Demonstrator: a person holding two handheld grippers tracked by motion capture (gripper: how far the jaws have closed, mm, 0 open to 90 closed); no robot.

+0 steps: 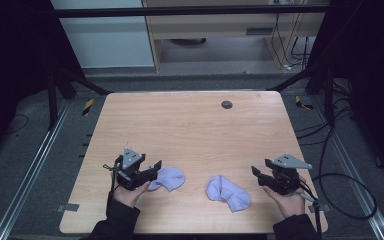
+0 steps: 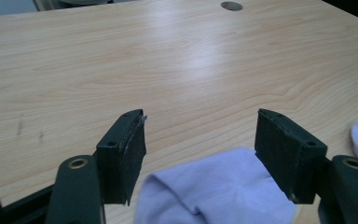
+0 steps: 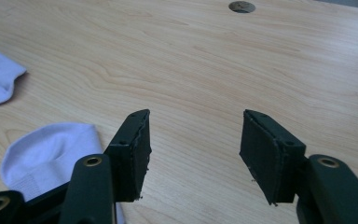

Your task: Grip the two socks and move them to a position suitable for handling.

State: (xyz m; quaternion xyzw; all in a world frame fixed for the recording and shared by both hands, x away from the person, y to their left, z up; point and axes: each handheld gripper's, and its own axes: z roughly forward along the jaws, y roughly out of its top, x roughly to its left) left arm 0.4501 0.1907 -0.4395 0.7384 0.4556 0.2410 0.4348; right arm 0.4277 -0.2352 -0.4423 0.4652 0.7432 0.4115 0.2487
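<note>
Two pale lavender socks lie on the wooden table (image 1: pixel 190 125). The left sock (image 1: pixel 167 178) is crumpled at the tips of my left gripper (image 1: pixel 155 171). In the left gripper view this sock (image 2: pixel 219 191) sits low between the open jaws of the left gripper (image 2: pixel 201 116), and neither pad presses on it. The right sock (image 1: pixel 227 192) lies to the left of my right gripper (image 1: pixel 257 174), with a gap between them. In the right gripper view the right gripper (image 3: pixel 196 115) stands open over bare wood, and the right sock (image 3: pixel 51 149) is beside its left jaw.
A round grey grommet (image 1: pixel 226 104) sits in the table near the far edge. Metal frame rails and cables run along the floor on both sides. A hand holds each gripper near the table's front edge.
</note>
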